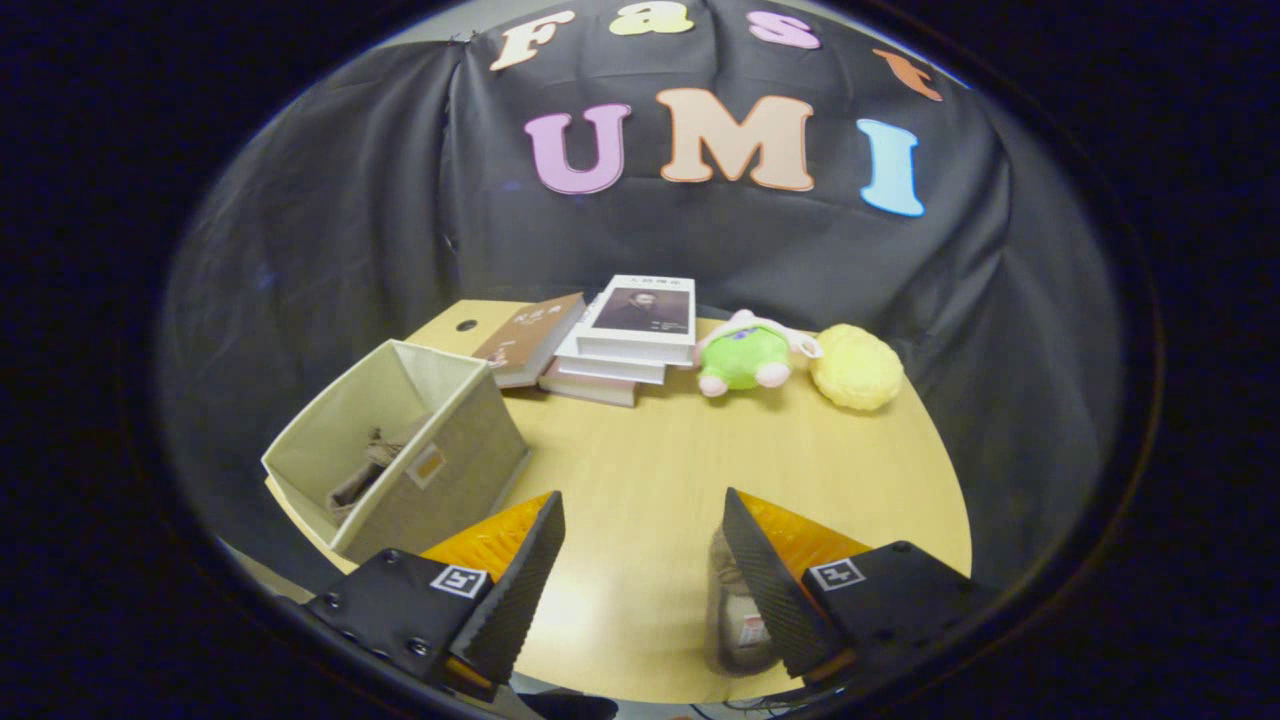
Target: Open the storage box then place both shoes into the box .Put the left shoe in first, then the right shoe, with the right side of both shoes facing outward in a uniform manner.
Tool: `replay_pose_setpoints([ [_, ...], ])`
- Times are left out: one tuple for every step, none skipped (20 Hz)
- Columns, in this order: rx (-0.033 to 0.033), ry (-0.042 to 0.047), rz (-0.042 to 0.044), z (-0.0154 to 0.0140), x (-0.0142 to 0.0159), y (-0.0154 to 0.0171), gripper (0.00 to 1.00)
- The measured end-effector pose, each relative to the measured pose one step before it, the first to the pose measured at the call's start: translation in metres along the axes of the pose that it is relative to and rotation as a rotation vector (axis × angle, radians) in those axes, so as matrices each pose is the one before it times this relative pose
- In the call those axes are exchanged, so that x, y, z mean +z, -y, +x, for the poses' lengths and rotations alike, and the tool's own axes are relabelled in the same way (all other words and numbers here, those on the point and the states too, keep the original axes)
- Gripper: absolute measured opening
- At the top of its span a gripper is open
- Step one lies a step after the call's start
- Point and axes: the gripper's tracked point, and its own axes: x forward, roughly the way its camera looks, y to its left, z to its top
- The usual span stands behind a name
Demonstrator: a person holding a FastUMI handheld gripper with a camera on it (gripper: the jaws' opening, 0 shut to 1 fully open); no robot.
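The claw [640, 560] hangs spread wide over bare table [650, 470], pinching nothing, and the second shoe [735, 610] lies at lower centre-right, half hidden behind the right finger — closing from here would likely catch only its edge, so it could twist and land in the box facing the wrong way. The open box [400, 450] sits left of the fingers at the table's corner with one shoe [375, 465] already inside — a clumsy drop could nudge it off. Beyond lie books [610, 340] and two plush toys [800, 365], against black cloth.

Open beige storage box [400, 450] holds one shoe [372, 468] — second shoe [738, 618], seemingly upright, nearby.
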Motion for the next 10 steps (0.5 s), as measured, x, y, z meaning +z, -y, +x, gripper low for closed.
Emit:
replay_pose_setpoints([
  [-0.01615,-0.00725,0.00280,0.00072,-0.00597,0.01309,1.00],
  [-0.01534,-0.01122,0.00229,0.00154,-0.00683,0.01222,1.00],
  [-0.01386,-0.01109,0.00175,-0.00045,-0.00646,0.01137,1.00],
  [-0.01393,-0.00911,-0.00014,-0.00044,-0.00657,0.01176,1.00],
  [-0.01108,-0.00787,-0.00178,0.00099,-0.00561,0.01049,1.00],
  [-0.01058,-0.00972,-0.00318,0.00065,-0.00669,0.01037,1.00],
  [-0.01199,-0.01090,-0.00449,0.00049,-0.00644,0.01041,1.00],
  [-0.01045,-0.01033,-0.00593,0.00271,-0.00712,0.00963,1.00],
  [-0.01383,-0.00736,-0.00697,0.00296,-0.00554,0.00945,1.00],
  [-0.01524,-0.01090,-0.00900,0.00377,-0.00748,0.00869,1.00],
])
